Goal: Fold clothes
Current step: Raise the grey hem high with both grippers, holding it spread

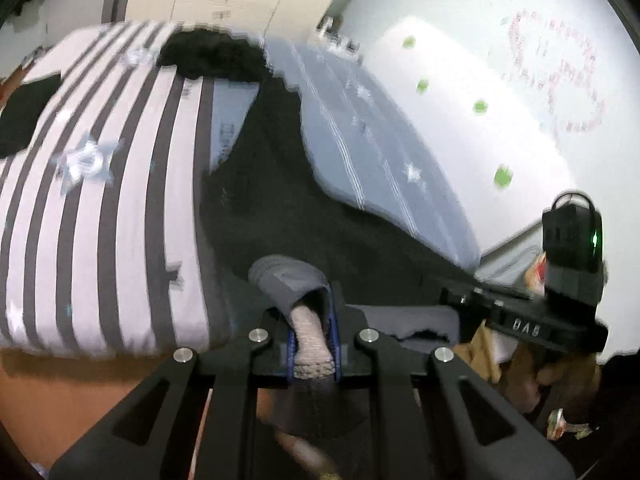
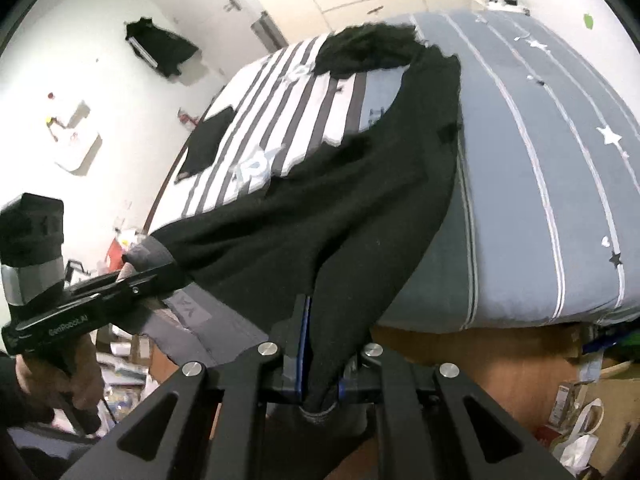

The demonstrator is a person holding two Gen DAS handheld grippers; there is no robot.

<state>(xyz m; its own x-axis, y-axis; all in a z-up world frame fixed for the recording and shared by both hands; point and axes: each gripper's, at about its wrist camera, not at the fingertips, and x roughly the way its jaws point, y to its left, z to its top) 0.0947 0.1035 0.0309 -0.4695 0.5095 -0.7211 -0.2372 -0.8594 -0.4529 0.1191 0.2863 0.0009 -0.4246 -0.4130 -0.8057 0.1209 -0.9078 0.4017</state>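
Right wrist, black garment (image 2: 320, 208) pinched (both grippers)

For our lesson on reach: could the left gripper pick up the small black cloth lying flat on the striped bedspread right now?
Probably not. The left gripper is shut on the black garment, so its jaws are occupied. The small black cloth lies uncovered, apart from the garment.

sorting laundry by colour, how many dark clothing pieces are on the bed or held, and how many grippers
Black garment held by both grippers: 1
Black crumpled garment at the bed's far end: 1
Black folded piece on the striped cover: 1
Grippers, left gripper, right gripper: 2
Total: 5
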